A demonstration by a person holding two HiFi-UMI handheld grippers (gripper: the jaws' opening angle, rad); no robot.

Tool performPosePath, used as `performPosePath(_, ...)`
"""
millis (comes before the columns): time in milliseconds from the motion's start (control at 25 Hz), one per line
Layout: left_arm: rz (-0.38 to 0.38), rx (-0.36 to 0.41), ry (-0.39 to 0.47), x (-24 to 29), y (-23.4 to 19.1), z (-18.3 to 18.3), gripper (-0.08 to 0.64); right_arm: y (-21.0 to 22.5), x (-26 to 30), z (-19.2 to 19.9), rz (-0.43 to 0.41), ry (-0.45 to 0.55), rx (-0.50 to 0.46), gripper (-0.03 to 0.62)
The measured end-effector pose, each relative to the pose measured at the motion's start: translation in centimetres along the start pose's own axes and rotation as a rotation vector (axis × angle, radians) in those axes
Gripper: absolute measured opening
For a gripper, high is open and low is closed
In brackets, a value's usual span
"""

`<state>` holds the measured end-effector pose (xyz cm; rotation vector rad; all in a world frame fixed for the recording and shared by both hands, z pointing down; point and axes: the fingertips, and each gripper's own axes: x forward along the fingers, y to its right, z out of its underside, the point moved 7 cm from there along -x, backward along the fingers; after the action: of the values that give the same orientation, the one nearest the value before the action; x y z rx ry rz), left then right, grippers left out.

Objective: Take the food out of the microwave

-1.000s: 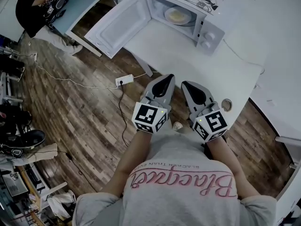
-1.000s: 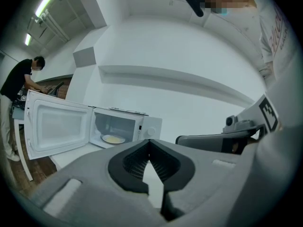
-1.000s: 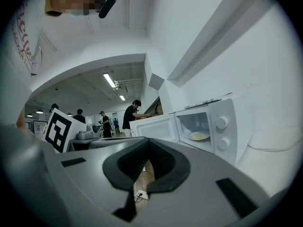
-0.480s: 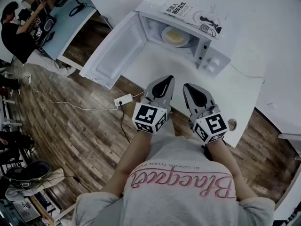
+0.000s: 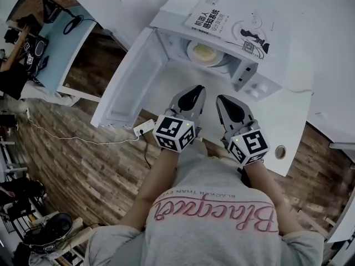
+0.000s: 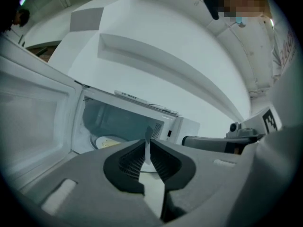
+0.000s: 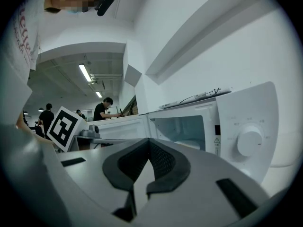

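Observation:
The white microwave point(image 5: 252, 73) stands on the white table point(image 5: 277, 115), with its door point(image 5: 125, 87) swung wide to the left. Inside lies a plate of pale yellow food point(image 5: 206, 53), which the left gripper view also catches point(image 6: 110, 142). My left gripper point(image 5: 194, 90) points at the cavity from just in front of the doorway; its jaws are opening by a sliver point(image 6: 147, 138), with nothing between them. My right gripper point(image 5: 224, 98) is beside it, shut and empty point(image 7: 149, 140), facing the microwave's front point(image 7: 246, 126).
A book point(image 5: 227, 24) lies on top of the microwave. A power strip point(image 5: 143, 128) and its cable lie on the wooden floor below the door. The table has a round hole point(image 5: 280, 151) near its front edge. A blue desk point(image 5: 61, 37) stands far left.
Both grippers have travelled forward together, from over the table's front edge to just before the open microwave. The microwave now sits closer and more centred.

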<state>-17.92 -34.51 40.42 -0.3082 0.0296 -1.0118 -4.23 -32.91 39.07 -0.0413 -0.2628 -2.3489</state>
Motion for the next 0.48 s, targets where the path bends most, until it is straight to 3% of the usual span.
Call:
performPosePath(40, 0.017, -0.029, -0.011, 0.4, -0.7, 0.1, 0.029, 0.1, 0.5, 0.0, 0.011, -0.001, 0.003, 0.009)
performPosePath(120, 0.036, -0.092, -0.029, 1.2, -2.0, 0.2, 0.159, 0.2, 1.4, 0.1, 0.031, -0.005, 0.011, 0.009)
performPosePath(200, 0.040, -0.160, -0.053, 2.2, -3.6, 0.6, 0.218, 0.2, 2.2, 0.4, 0.049, -0.014, 0.013, 0.009)
performPosePath(320, 0.028, -0.309, -0.089, 3.8, -6.1, 1.7, 0.218, 0.4, 3.3, 0.7, 0.072, -0.026, 0.008, 0.011)
performPosePath(480, -0.043, -0.478, -0.134, 5.9, -9.3, 3.3, 0.218, 0.9, 4.3, 1.2, 0.103, -0.048, 0.007, 0.009)
